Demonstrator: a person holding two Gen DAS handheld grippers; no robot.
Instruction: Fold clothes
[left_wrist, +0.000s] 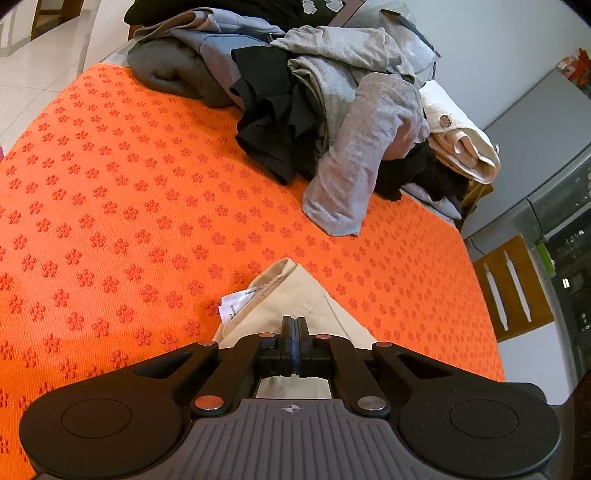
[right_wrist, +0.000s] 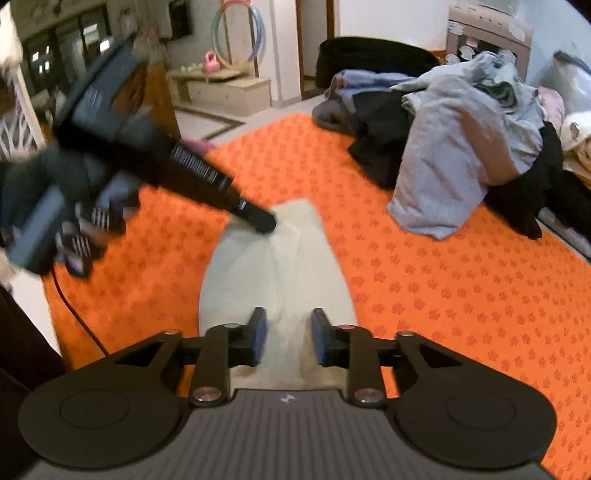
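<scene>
One orange cloth (left_wrist: 129, 229) with a raised flower pattern is covering the whole work surface, stretching from the near edge to the far side in both wrist views. Piled along its far right edge, a heap of unfolded clothes (left_wrist: 295, 96) is sitting in greys, blacks and a cream piece with a round button; a light grey garment (left_wrist: 354, 162) is spilling off the heap toward the middle of the cloth. Lying flat in the near centre, well apart from the heap, is the beige garment (right_wrist: 280, 266), its white care label (left_wrist: 236, 302) showing at the left edge in the left wrist view. At its far corner the left gripper (right_wrist: 264, 221), blurred, is reaching in from the left, and its fingers are pressing together on the beige fabric, no gap showing between the pads in the left wrist view (left_wrist: 294, 332). Over the near end of the same garment the right gripper (right_wrist: 288, 332) is hanging with its blue-padded fingers (right_wrist: 258, 336) spread apart, gripping nothing, fabric visible between them.
</scene>
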